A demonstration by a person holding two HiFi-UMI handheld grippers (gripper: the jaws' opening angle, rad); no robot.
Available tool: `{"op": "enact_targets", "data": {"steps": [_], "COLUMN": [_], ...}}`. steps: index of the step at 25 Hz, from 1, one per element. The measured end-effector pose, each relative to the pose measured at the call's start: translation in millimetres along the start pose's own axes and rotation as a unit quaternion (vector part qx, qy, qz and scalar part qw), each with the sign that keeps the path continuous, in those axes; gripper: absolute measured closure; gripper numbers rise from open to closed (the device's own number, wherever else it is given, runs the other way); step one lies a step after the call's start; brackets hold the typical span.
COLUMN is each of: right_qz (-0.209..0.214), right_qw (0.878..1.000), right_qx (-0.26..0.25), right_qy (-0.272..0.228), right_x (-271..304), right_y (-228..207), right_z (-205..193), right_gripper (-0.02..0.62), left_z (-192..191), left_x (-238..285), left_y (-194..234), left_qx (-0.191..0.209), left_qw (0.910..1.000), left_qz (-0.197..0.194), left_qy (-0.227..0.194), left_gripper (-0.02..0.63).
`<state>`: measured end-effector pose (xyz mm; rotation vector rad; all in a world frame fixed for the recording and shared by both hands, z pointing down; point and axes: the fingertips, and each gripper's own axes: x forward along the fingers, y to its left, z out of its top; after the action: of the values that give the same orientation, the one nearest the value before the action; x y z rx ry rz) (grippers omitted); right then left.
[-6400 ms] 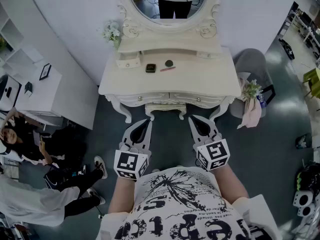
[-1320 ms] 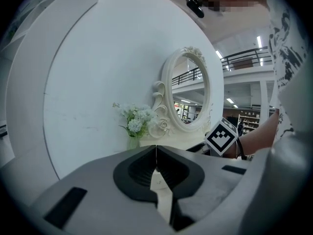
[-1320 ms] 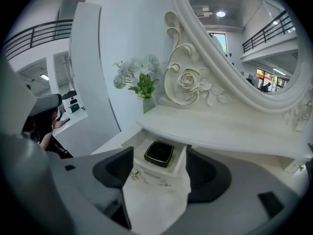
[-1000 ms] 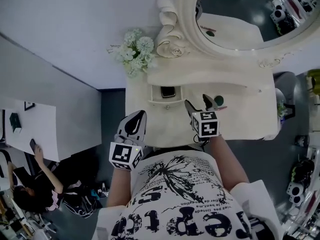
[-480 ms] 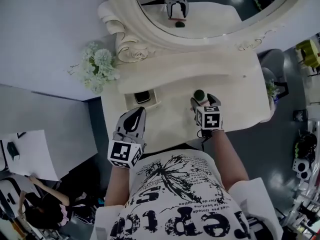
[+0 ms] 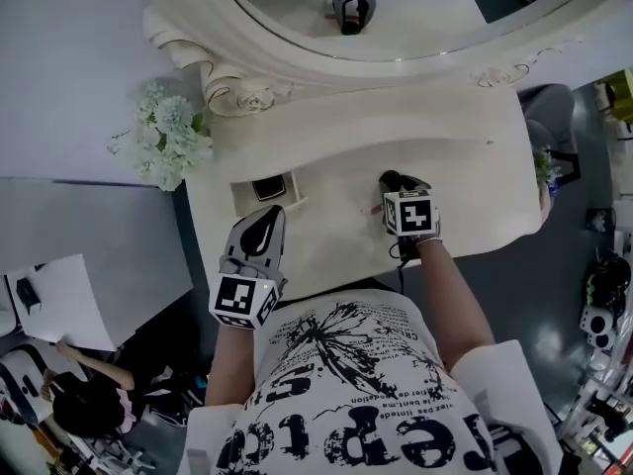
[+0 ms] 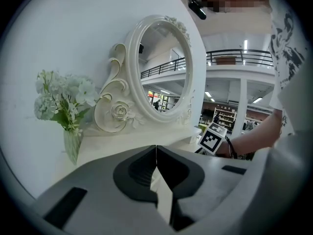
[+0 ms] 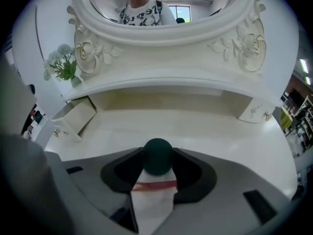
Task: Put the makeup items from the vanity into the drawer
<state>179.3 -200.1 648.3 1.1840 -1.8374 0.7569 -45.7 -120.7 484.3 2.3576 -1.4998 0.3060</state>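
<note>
A round dark green makeup item sits on the white vanity top between the jaws of my right gripper. Those jaws are closing and touch it on both sides. Under them a pink pencil lies crosswise; in the head view the pink pencil pokes out left of the right gripper. A small drawer stands pulled out at the left with a dark square compact inside. My left gripper hovers shut and empty just in front of that drawer; its jaws meet along a line.
An oval mirror in a carved frame rises behind the top. A vase of white flowers stands at the back left corner. A second small drawer is closed at the right. A person sits on the floor far left.
My right gripper has come down over the round dark item and its jaws have narrowed onto it. The left gripper has stayed put. The compact, earlier on the top, lies in the drawer.
</note>
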Motion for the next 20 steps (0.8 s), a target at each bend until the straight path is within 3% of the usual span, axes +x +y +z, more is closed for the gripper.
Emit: {"op": "enact_targets", "data": {"steps": [4, 7, 12, 20], "right_qz": [0.014, 0.0, -0.003, 0.031], "right_qw": [1.0, 1.0, 1.0, 0.995], "right_qx": [-0.004, -0.009, 0.001, -0.028], "right_qy": [0.007, 0.001, -0.028, -0.09], "right_x": [2, 0, -14, -50], "right_y": [5, 4, 14, 77], "right_z": [-3, 0, 16, 67], "right_gripper": [0.443, 0.518, 0.523, 0.525], "left_z": [0, 1, 4, 21], "left_x": [1, -2, -15, -47], "left_y": [-1, 1, 10, 32], "left_qx": [0.0, 0.001, 0.002, 0.006], "left_qw": [1.0, 1.0, 0.9999, 0.999], "left_qz": [0.002, 0.004, 0.015, 0.032], "left_qy": [0.001, 0.0, -0.005, -0.032], "left_gripper": [0.586, 0.586, 0.586, 0.586]}}
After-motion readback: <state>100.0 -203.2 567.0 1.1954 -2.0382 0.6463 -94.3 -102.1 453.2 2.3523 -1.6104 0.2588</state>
